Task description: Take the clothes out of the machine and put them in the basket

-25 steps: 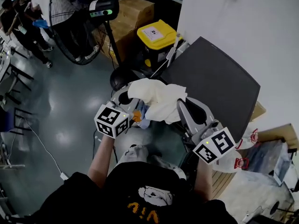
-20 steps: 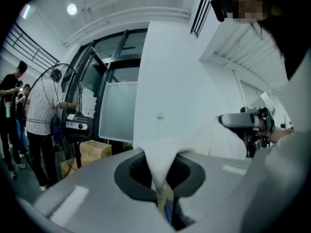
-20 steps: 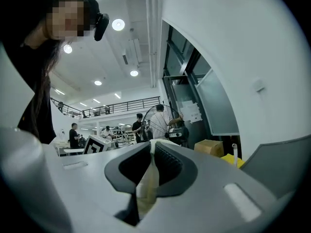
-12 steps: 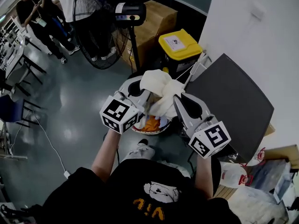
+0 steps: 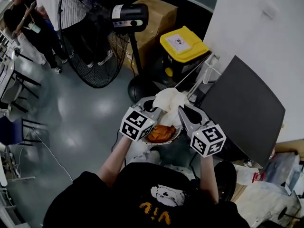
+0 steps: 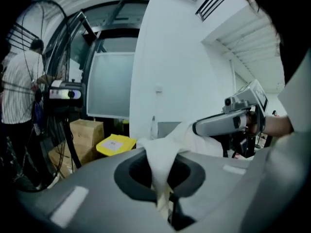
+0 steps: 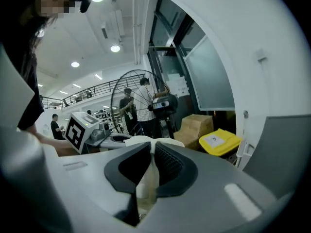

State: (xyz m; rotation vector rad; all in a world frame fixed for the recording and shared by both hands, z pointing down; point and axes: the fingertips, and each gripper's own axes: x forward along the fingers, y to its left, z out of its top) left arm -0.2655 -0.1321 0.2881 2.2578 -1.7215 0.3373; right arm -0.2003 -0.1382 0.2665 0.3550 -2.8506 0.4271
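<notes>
A white cloth [image 5: 169, 100] hangs bunched between my two grippers, over a round basket [image 5: 153, 142] that holds an orange garment [image 5: 161, 132]. My left gripper [image 5: 155, 105] is shut on the cloth's left side; the fabric [image 6: 162, 161] fills the gap between its jaws. My right gripper [image 5: 182, 110] is shut on the right side, with a thin fold of cloth [image 7: 147, 174] pinched between its pads. The machine's dark grey panel [image 5: 243, 106] stands to the right. Each gripper appears in the other's view, the right gripper [image 6: 228, 123] and the left gripper's marker cube [image 7: 80, 130].
A standing fan [image 5: 90, 42] is just beyond the basket on the left. A yellow-lidded bin [image 5: 183, 44] and cardboard boxes [image 5: 156, 15] stand behind. People [image 5: 28, 18] stand at the far left. A white wall [image 5: 256, 27] is at the right, with bags on the floor [image 5: 247, 175].
Both grippers have carried the white cloth away from the machine and down. It was spread wide between them; now it hangs bunched over the basket with the orange garment.
</notes>
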